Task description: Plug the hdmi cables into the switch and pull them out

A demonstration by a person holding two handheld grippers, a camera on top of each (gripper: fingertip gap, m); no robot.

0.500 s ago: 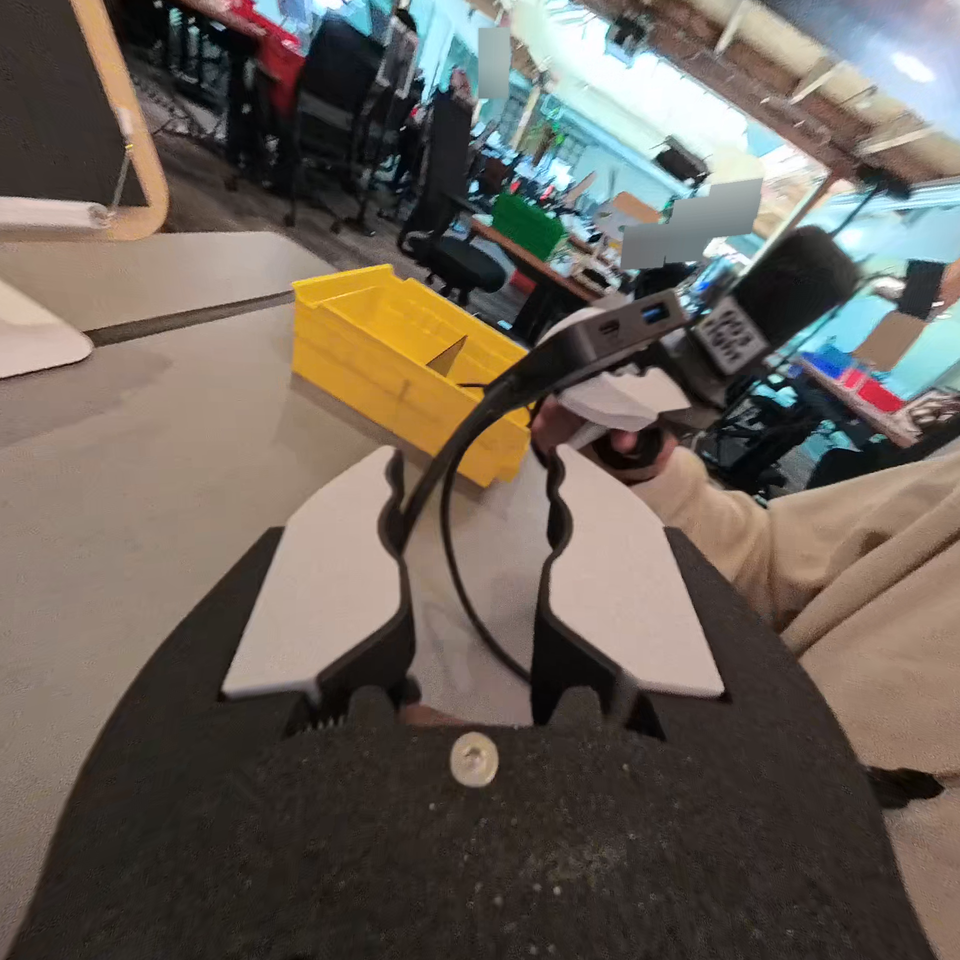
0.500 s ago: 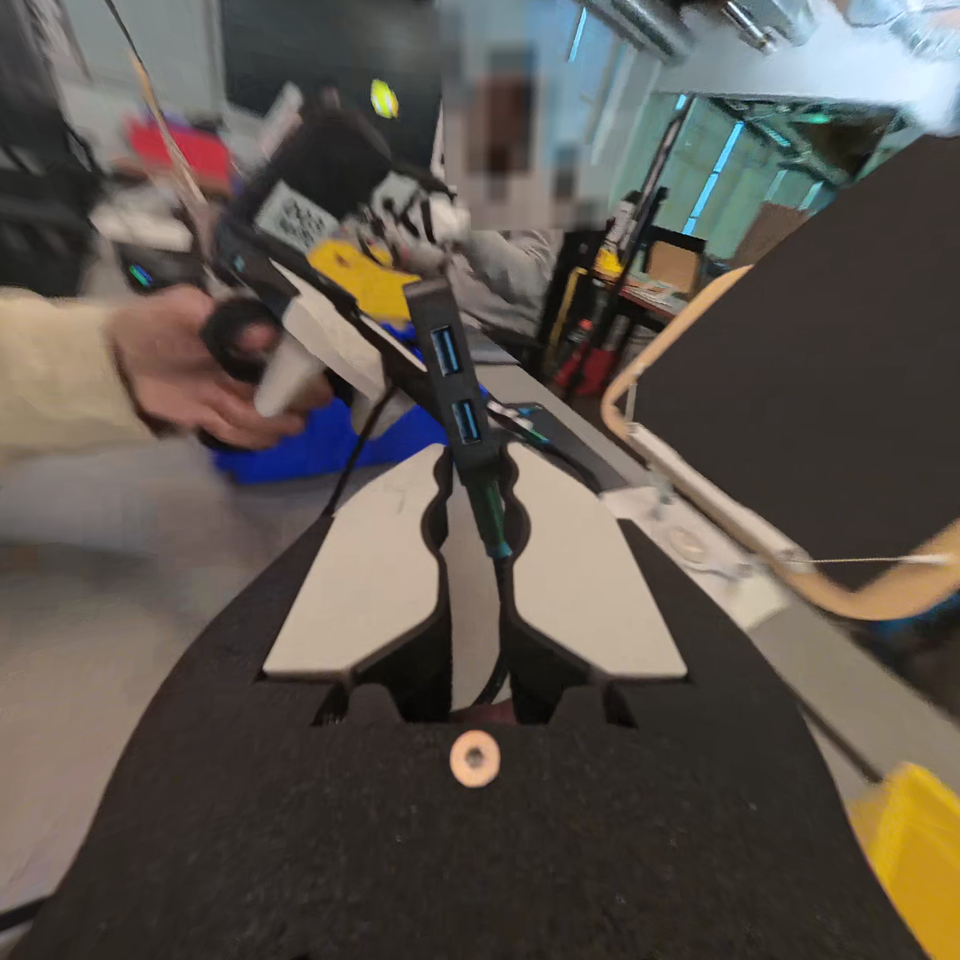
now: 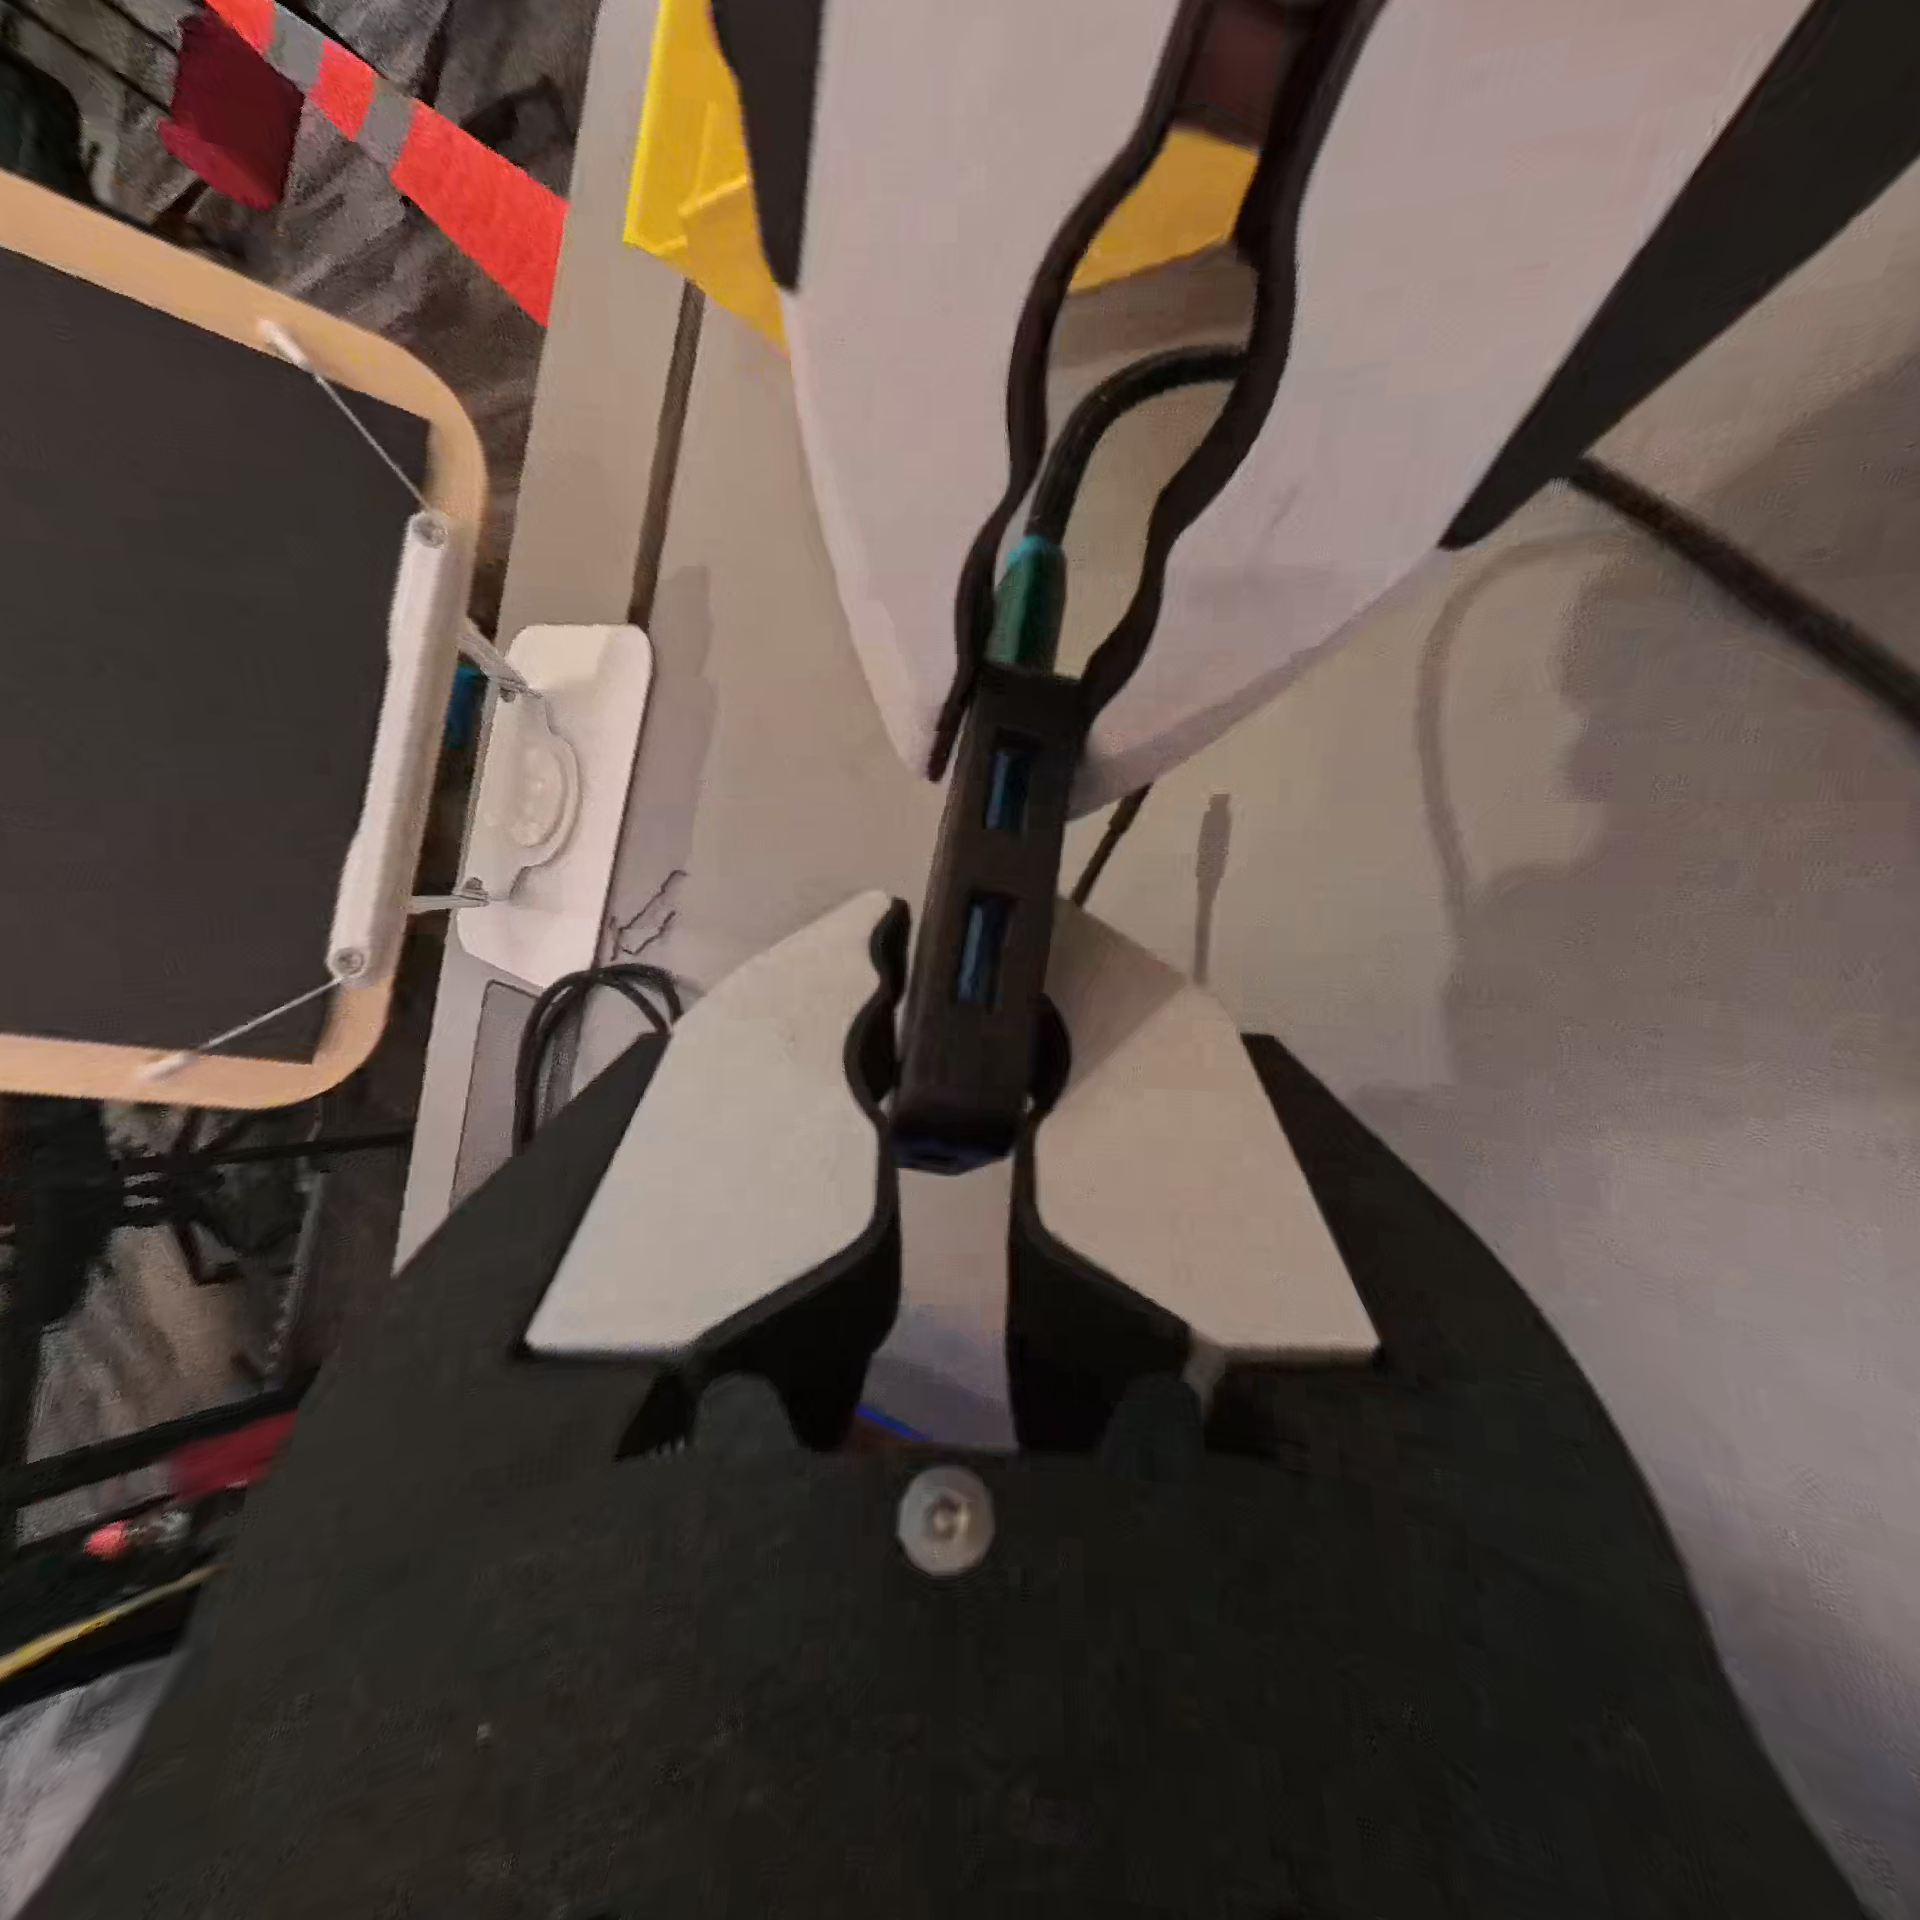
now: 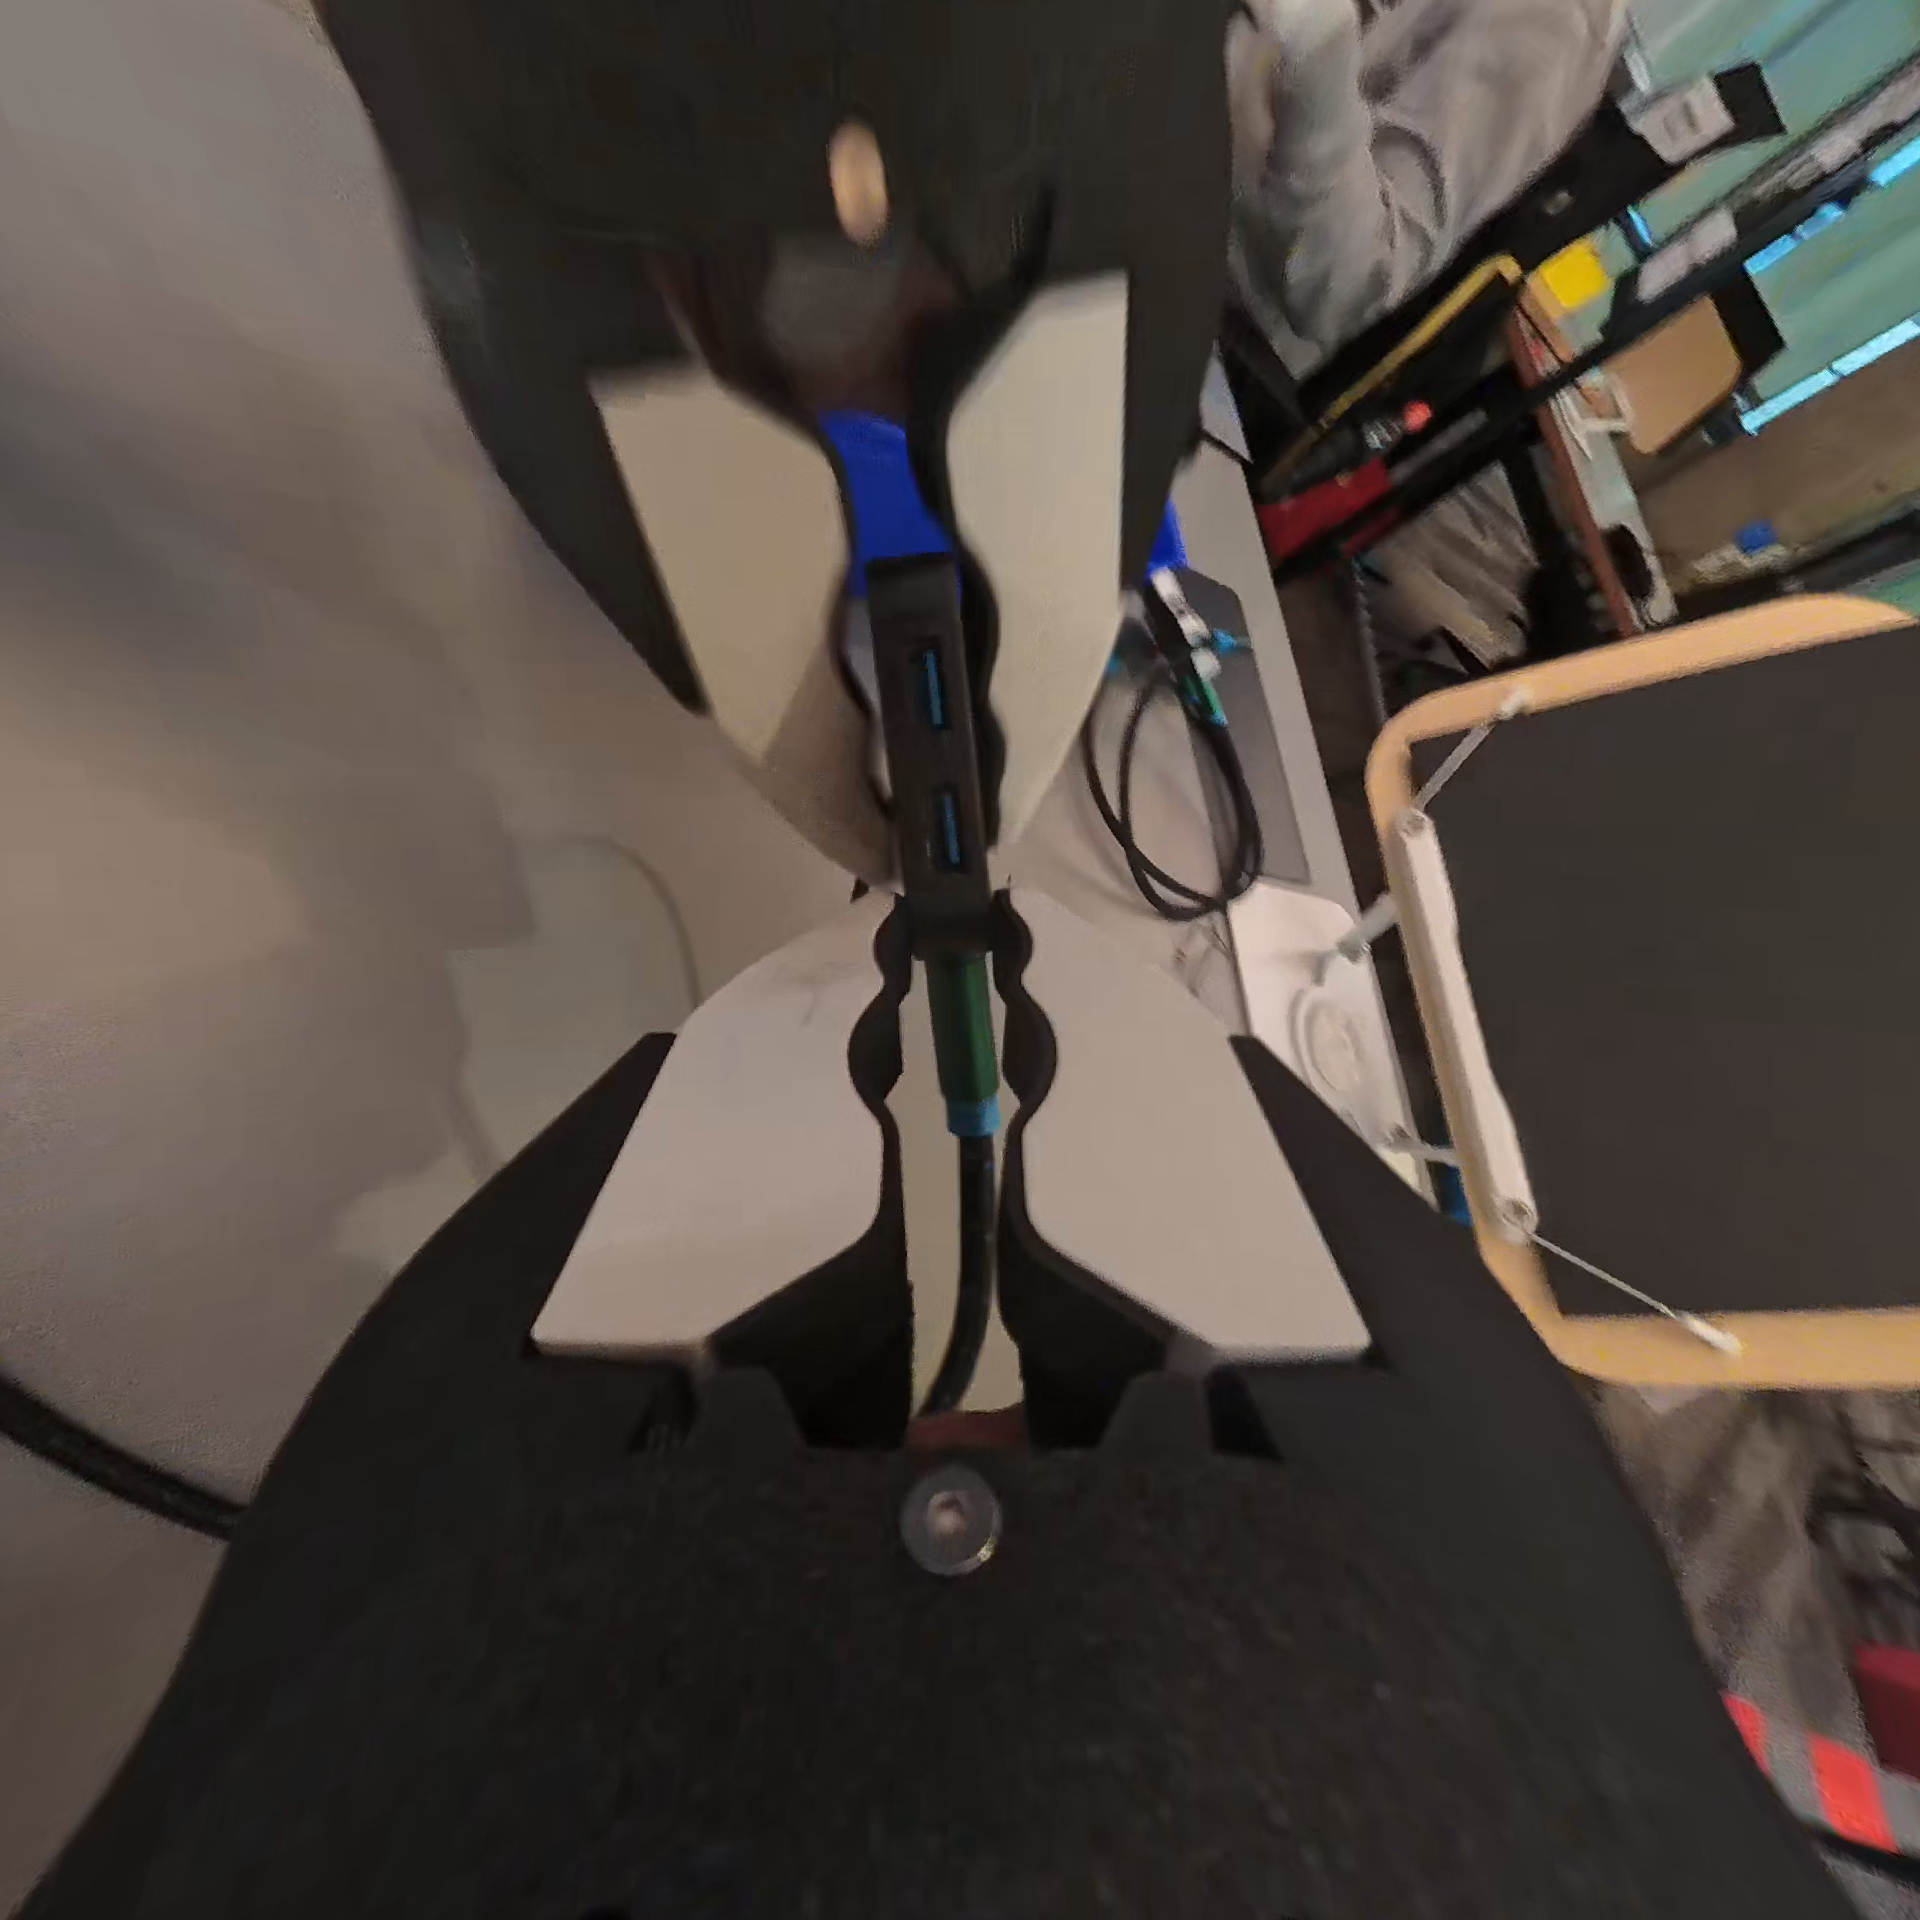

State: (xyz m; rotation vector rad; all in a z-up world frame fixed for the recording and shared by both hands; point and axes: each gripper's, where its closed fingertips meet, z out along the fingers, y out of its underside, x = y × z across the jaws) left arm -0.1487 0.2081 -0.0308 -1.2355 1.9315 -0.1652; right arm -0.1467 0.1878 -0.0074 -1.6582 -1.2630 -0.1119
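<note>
Each gripper has a broad black body with a rough, grainy surface that widens toward the camera. The left gripper and the right gripper both carry two flat pale grey fingers with wavy black inner edges. A round silver screw sits in the middle of the body behind the fingers.

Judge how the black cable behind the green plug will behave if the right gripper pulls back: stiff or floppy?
Probably floppy: the cable curves between the right gripper's fingers and loops in the left wrist view. The green plug looks rigid, so it should transmit the pull. The switch, pinched by the left gripper, likely stays put.
</note>
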